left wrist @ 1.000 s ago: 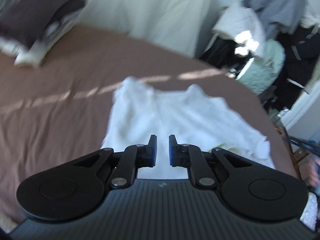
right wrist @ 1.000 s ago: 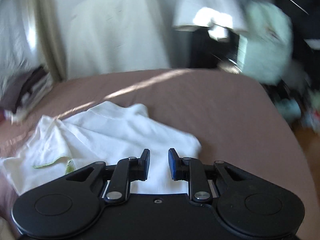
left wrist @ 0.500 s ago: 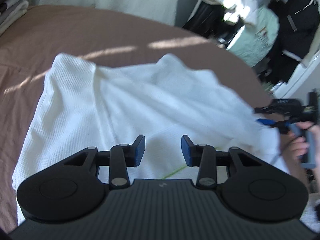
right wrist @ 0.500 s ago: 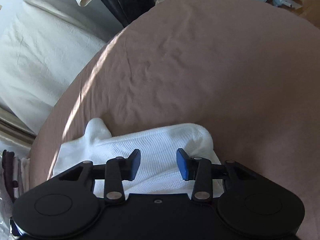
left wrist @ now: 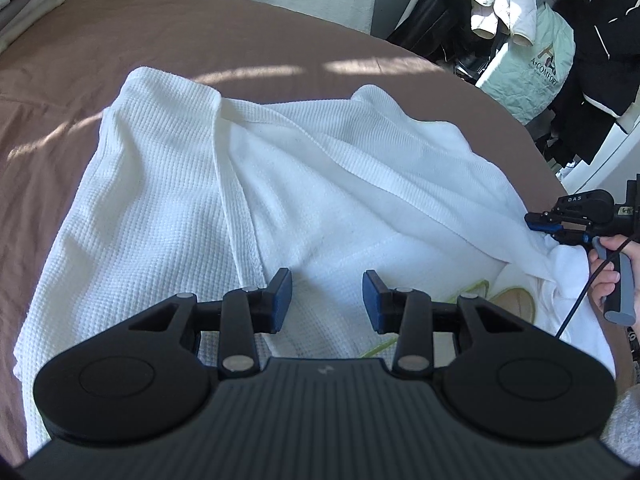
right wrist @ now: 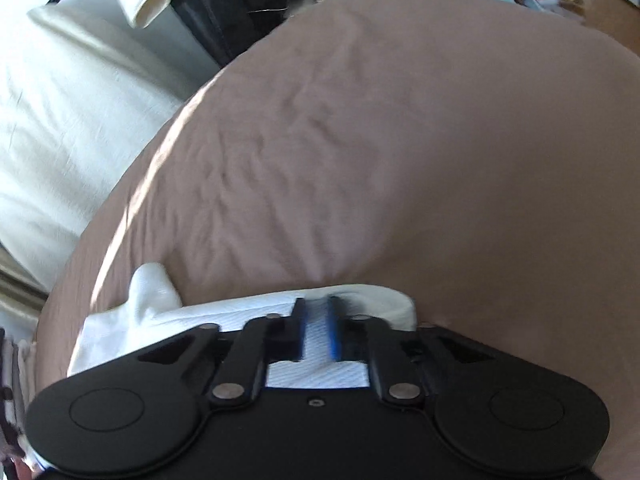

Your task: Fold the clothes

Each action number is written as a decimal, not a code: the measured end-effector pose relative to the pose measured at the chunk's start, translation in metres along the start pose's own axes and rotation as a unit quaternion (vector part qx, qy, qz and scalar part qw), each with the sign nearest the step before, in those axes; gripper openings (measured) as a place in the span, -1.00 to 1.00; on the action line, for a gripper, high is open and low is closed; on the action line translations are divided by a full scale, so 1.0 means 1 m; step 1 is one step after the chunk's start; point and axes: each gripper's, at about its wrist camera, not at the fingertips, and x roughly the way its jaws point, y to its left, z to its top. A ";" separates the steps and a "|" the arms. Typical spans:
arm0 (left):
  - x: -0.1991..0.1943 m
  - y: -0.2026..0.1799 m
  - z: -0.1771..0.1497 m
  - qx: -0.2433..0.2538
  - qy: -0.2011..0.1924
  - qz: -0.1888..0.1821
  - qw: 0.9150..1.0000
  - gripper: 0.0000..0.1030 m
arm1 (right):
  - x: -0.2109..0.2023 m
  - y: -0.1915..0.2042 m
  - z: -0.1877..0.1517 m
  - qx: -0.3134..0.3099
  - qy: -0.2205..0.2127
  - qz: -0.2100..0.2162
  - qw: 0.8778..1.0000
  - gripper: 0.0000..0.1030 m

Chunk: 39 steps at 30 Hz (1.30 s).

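My left gripper (left wrist: 326,294) hangs part-open over one white waffle garment (left wrist: 192,184); my right gripper (right wrist: 316,330) pinches its edge at the brown bed's (right wrist: 400,160) side.

One white waffle garment (left wrist: 248,184) lies on one brown bed (left wrist: 240,40); two grippers, the left gripper (left wrist: 326,298) and the right gripper (right wrist: 316,328); one hand (left wrist: 612,276) in view

Left tool (left wrist: 327,294) agape, tilted downward; right tool (right wrist: 317,328) pinched shut on cloth.
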 end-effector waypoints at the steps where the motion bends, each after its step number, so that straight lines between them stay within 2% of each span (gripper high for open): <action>1: 0.000 0.000 0.000 0.000 0.000 -0.001 1.000 -0.26 | 0.000 -0.001 0.001 0.000 0.000 0.002 1.000 -1.00; 4: -0.001 0.001 0.000 0.000 -0.001 -0.001 1.000 -0.26 | 0.002 0.004 0.001 -0.024 -0.012 0.010 1.000 -1.00; 7: -0.001 0.002 -0.001 0.003 -0.003 -0.002 1.000 -0.26 | 0.000 0.015 0.002 -0.068 -0.048 0.029 0.996 -1.00; 11: -0.002 0.001 -0.002 0.007 -0.007 -0.004 1.000 -0.26 | -0.023 0.027 0.011 -0.108 -0.107 0.046 0.987 -1.00; 16: -0.003 0.004 -0.002 0.003 -0.010 -0.011 1.000 -0.26 | -0.057 0.028 0.027 -0.143 -0.186 0.020 0.972 -1.00; 19: -0.004 0.004 -0.003 0.003 -0.011 -0.013 1.000 -0.26 | -0.078 0.007 0.042 -0.125 -0.225 -0.020 0.966 -1.00; 22: -0.003 0.004 -0.002 0.003 -0.010 -0.012 1.000 -0.26 | -0.089 -0.013 0.055 -0.106 -0.258 -0.118 0.953 -1.00; 24: -0.004 0.004 -0.003 0.005 -0.010 -0.011 1.000 -0.26 | -0.100 -0.026 0.062 -0.097 -0.273 -0.206 0.935 -0.99; 25: -0.004 0.003 -0.003 0.007 -0.010 -0.010 1.000 -0.26 | -0.105 -0.031 0.068 -0.093 -0.281 -0.233 0.926 -0.99; 28: -0.006 0.004 -0.003 0.014 -0.009 -0.008 1.000 -0.26 | -0.125 -0.051 0.082 -0.059 -0.294 -0.252 0.920 -0.99; 30: -0.006 0.006 -0.003 0.013 -0.008 -0.011 1.000 -0.26 | -0.142 -0.067 0.086 -0.031 -0.289 -0.241 0.926 -0.64; 31: -0.006 0.006 -0.003 0.012 -0.009 -0.012 1.000 -0.26 | -0.150 -0.076 0.086 -0.015 -0.287 -0.226 0.931 0.16; 32: -0.006 0.006 -0.003 0.010 -0.009 -0.012 1.000 -0.26 | -0.159 -0.085 0.082 0.004 -0.289 -0.202 0.936 0.50; 35: -0.010 0.005 -0.004 0.011 -0.012 -0.010 1.000 -0.26 | -0.184 -0.098 0.073 0.047 -0.306 -0.137 0.941 0.50; 36: -0.012 0.005 -0.004 0.011 -0.015 -0.009 1.000 -0.25 | -0.190 -0.098 0.070 0.048 -0.306 -0.132 0.942 0.52; 39: -0.021 0.007 -0.004 0.006 -0.025 -0.004 1.000 -0.21 | -0.192 -0.091 0.060 0.029 -0.293 -0.154 0.943 0.57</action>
